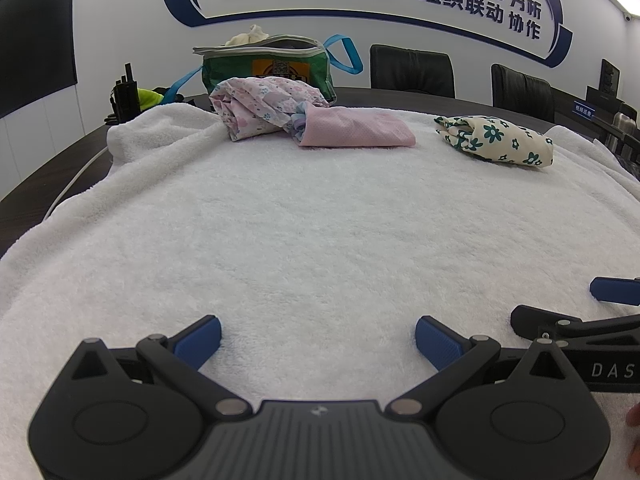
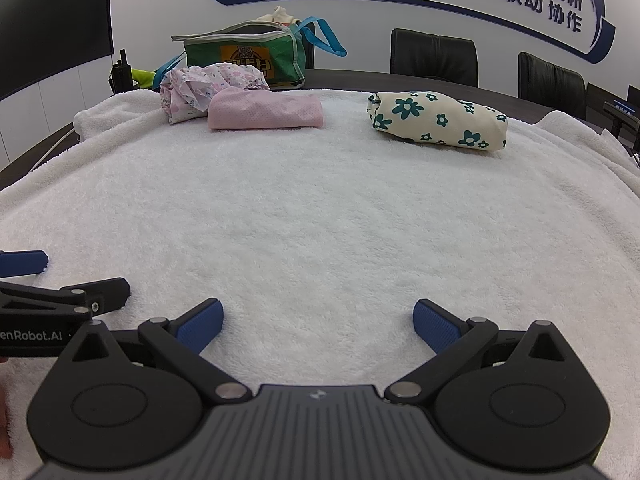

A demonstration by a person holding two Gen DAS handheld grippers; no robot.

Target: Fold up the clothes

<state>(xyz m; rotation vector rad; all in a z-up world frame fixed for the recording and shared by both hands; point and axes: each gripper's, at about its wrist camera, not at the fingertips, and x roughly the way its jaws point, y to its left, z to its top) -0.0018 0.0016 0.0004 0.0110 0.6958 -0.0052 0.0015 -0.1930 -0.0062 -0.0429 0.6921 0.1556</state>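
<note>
Both grippers hover low over the near edge of the bench, which is draped in a white towel [image 1: 320, 220]. The left gripper [image 1: 318, 338] has its jaws spread wide with nothing between them, and the right gripper [image 2: 318, 322] is the same, just beside it. Toward the far edge lie the clothes: a folded pink garment [image 2: 266, 114] touching a crumpled pastel floral garment [image 2: 192, 88] at the far left, and well apart to the right a folded cream garment with green flowers [image 2: 438, 120]. Behind them stands a green bag [image 2: 256, 56] (its blue straps loose) near the far-left corner. Black chairs [image 2: 434, 56] stand beyond the bench.
</note>
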